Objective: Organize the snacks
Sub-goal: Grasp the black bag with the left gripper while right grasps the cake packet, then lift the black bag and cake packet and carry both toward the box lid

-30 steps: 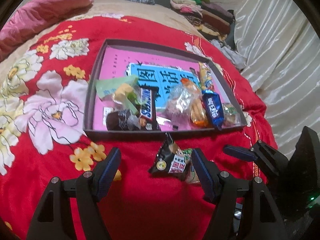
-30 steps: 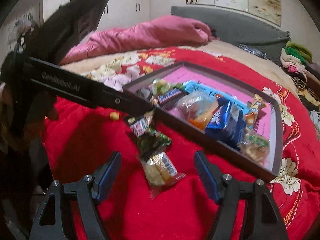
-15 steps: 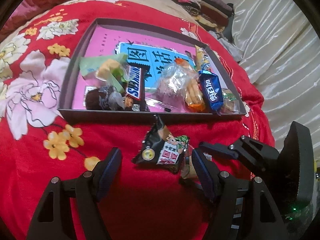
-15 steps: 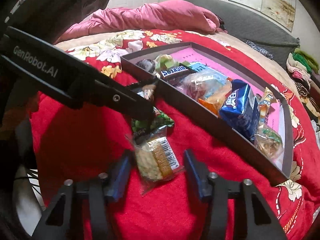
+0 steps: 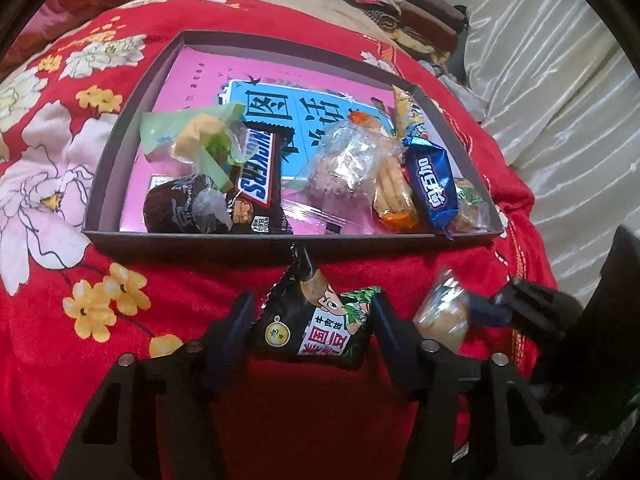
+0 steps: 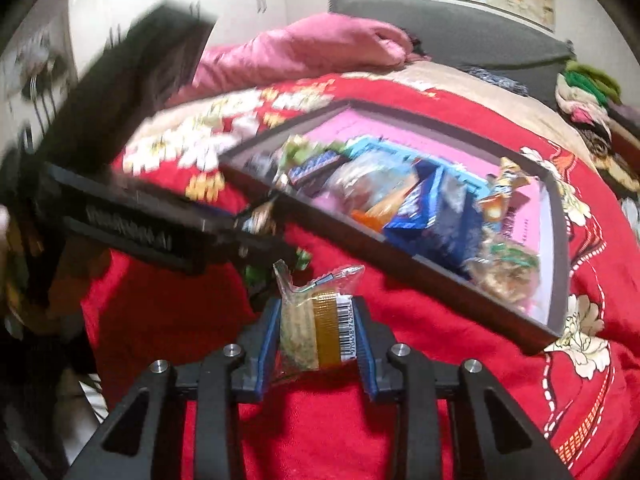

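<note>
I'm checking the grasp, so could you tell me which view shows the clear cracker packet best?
The right wrist view: the cracker packet sits sharp and central, pinched between the right gripper's pads, barcode visible. The left wrist view shows it only small and blurred at the right.

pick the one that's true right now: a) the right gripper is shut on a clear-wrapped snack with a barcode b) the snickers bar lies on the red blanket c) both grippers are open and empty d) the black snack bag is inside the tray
a: in the right wrist view the right gripper has both blue pads pressed against the clear-wrapped snack, barcode showing, while the black snack bag sits between the left gripper's pads outside the tray.
</note>
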`<state>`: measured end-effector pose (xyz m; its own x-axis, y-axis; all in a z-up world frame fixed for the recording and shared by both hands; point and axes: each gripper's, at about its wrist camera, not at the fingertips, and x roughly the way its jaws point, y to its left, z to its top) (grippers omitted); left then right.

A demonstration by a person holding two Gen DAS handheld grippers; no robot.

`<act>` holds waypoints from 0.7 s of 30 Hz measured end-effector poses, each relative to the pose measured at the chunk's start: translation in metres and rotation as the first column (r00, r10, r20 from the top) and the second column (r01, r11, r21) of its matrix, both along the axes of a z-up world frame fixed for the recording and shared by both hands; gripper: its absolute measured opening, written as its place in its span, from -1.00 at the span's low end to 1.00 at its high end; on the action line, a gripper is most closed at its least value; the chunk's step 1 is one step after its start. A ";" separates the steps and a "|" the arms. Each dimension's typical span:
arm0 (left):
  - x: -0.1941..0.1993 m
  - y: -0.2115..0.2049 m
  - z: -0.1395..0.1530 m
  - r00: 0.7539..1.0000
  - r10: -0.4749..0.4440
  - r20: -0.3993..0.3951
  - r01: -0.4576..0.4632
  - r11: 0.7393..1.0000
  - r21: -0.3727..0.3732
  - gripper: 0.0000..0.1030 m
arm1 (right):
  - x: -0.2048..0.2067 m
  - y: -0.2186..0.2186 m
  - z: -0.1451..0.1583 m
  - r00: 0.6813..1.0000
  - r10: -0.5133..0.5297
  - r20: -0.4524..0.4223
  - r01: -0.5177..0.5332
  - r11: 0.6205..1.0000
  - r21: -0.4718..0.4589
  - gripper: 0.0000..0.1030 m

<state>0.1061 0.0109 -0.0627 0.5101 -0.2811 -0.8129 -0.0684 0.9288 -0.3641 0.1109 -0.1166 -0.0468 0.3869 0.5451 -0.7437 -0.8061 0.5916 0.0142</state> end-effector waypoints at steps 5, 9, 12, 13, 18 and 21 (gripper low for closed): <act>-0.002 -0.001 0.001 1.000 -0.002 0.011 0.002 1.000 0.003 0.00 | 0.008 -0.020 0.018 0.999 -0.043 -0.025 0.046 0.988 0.145 -0.33; -0.008 0.003 0.009 0.999 0.014 0.030 -0.014 1.000 -0.009 -0.10 | 0.013 -0.032 0.029 0.996 -0.081 -0.026 0.085 0.972 0.220 -0.33; -0.011 0.008 0.018 0.999 0.024 0.049 -0.024 1.000 -0.007 -0.12 | 0.017 -0.038 0.035 0.994 -0.108 -0.026 0.111 0.959 0.260 -0.33; -0.012 0.010 0.021 0.998 0.030 0.055 -0.029 0.999 -0.013 -0.13 | 0.018 -0.041 0.037 0.993 -0.118 -0.027 0.121 0.955 0.273 -0.33; -0.016 0.017 0.042 0.993 0.055 0.103 -0.053 0.998 -0.021 -0.13 | 0.023 -0.052 0.044 0.987 -0.163 -0.009 0.158 0.940 0.304 -0.33; -0.016 0.020 0.057 0.988 0.065 0.142 -0.066 0.998 -0.002 -0.13 | 0.024 -0.057 0.049 0.981 -0.192 0.008 0.179 0.928 0.326 -0.33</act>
<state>0.0903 0.0306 -0.0056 0.6378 -0.2411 -0.7315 -0.0769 0.9251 -0.3719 0.1351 -0.1738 0.0022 0.5294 0.6682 -0.5226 -0.6859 0.6997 0.1999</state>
